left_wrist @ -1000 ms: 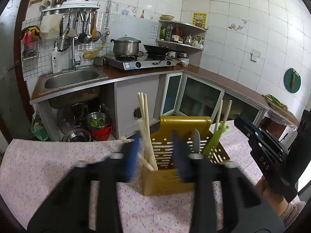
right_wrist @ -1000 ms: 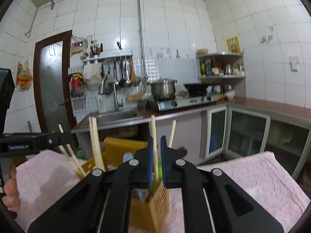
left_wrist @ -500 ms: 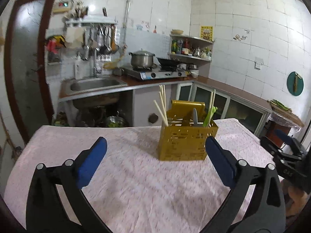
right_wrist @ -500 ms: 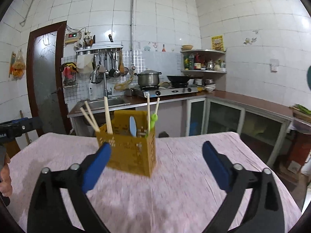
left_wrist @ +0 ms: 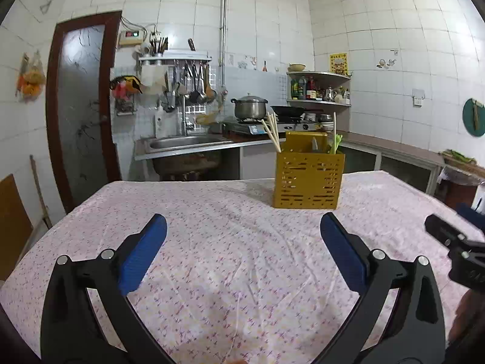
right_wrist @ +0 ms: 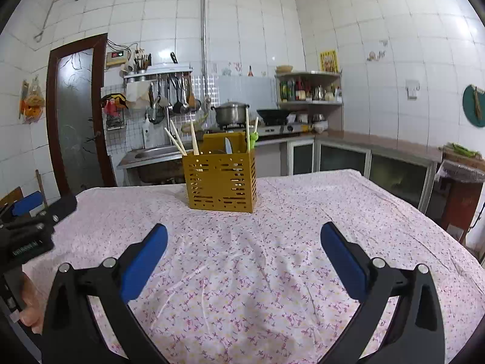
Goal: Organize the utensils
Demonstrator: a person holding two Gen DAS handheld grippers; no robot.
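A yellow slotted utensil holder [left_wrist: 307,179] [right_wrist: 222,182] stands upright on the table's floral cloth [left_wrist: 227,257] [right_wrist: 303,206], well ahead of both grippers. Pale chopsticks [left_wrist: 272,133] [right_wrist: 177,141] lean out of its left side. A green-handled utensil [left_wrist: 336,142] [right_wrist: 252,139] and a small pale blade [right_wrist: 228,145] stick up further right. My left gripper [left_wrist: 244,223] is open and holds nothing. My right gripper [right_wrist: 245,230] is also open and holds nothing. Each shows at the edge of the other's view, right gripper [left_wrist: 454,221], left gripper [right_wrist: 45,206].
Behind the table runs a kitchen counter with a steel sink [left_wrist: 182,142], a gas stove with a lidded pot [left_wrist: 250,107] and a black pan. Ladles hang on a wall rack [left_wrist: 188,82]. A dark door [left_wrist: 81,106] stands at the left. Glass-front cabinets [right_wrist: 394,166] line the right.
Both grippers have pulled back from the holder toward the table's near side and sunk a little. Their jaws, narrow one second ago, now stand wide apart. The holder looks smaller and farther away.
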